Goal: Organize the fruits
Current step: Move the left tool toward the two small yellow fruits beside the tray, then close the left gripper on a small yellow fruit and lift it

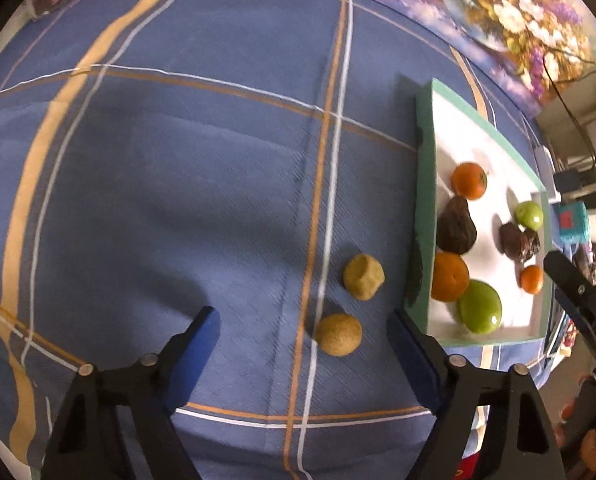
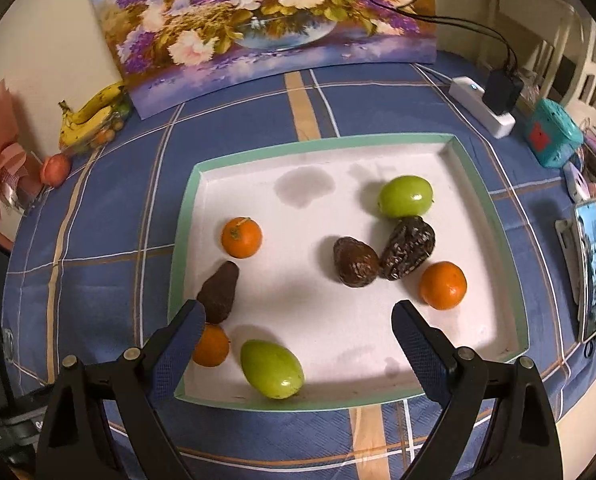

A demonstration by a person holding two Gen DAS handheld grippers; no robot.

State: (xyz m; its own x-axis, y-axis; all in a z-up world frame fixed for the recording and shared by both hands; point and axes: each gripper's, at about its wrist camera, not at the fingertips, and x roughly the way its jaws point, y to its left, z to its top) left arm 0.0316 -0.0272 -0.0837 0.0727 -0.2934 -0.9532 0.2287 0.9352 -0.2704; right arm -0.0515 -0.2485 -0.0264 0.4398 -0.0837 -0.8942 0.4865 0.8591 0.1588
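Two tan round fruits lie on the blue checked cloth: the nearer one (image 1: pixel 338 334) sits just ahead of my open, empty left gripper (image 1: pixel 304 324), the other (image 1: pixel 364 277) a little beyond it. A green-rimmed white tray (image 2: pixel 494 216) holds three oranges (image 2: pixel 241 237), two green fruits (image 2: pixel 405 196), a dark avocado (image 2: pixel 219 298) and two dark brown fruits (image 2: pixel 356 262). The tray also shows at the right of the left wrist view (image 1: pixel 424 184). My right gripper (image 2: pixel 298 316) is open and empty above the tray's near half.
A flower painting (image 2: pixel 257 20) leans at the table's back. Bananas (image 2: pixel 89 114) and a red fruit (image 2: pixel 55 168) lie at the back left. A power strip (image 2: pixel 482 106), a teal box (image 2: pixel 552 138) and a phone (image 2: pixel 592 272) lie right of the tray.
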